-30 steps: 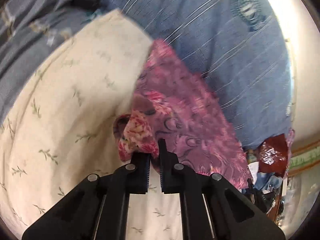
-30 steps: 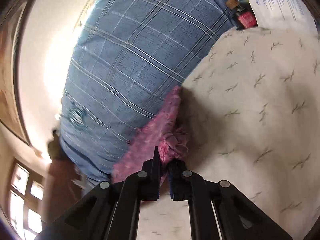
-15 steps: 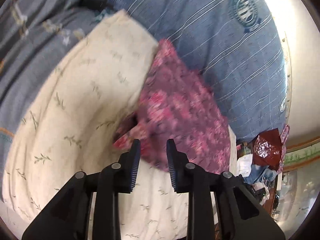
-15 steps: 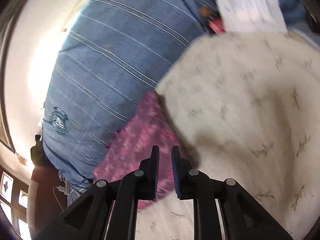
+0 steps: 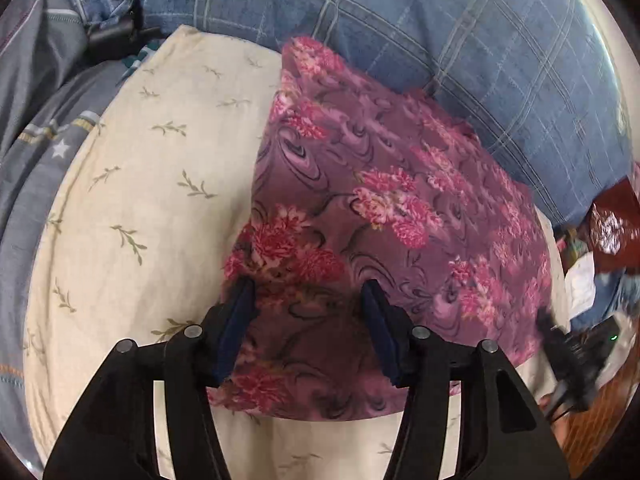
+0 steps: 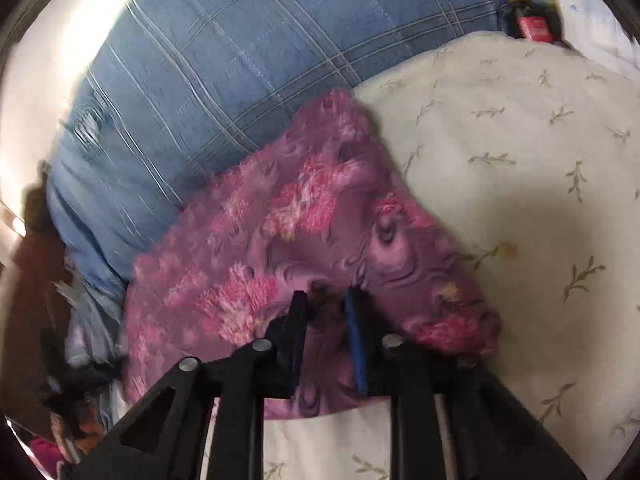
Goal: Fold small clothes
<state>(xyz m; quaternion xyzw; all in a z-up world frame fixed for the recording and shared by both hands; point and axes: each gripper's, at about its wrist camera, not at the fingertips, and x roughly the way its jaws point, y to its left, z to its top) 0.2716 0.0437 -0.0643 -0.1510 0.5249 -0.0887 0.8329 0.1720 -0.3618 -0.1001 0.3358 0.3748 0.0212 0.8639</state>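
Note:
A purple cloth with pink flowers (image 5: 380, 208) lies folded flat on a cream sheet with a leaf print (image 5: 132, 184). It also shows in the right wrist view (image 6: 288, 240). My left gripper (image 5: 308, 292) is open, its jaws wide apart just above the cloth's near left part. My right gripper (image 6: 328, 300) is open with a narrower gap, above the cloth's near right part. Neither holds anything.
A blue plaid blanket (image 5: 420, 28) lies behind the cloth, also in the right wrist view (image 6: 240, 48). Grey bedding (image 5: 28, 128) is at the left. A dark red bag (image 5: 612, 228) and clutter sit at the right. A small red bottle (image 6: 532, 24) stands far right.
Both grippers let go of the cloth's corners and opened. The cloth dropped and now lies flat on the cream sheet. The left jaws opened wider.

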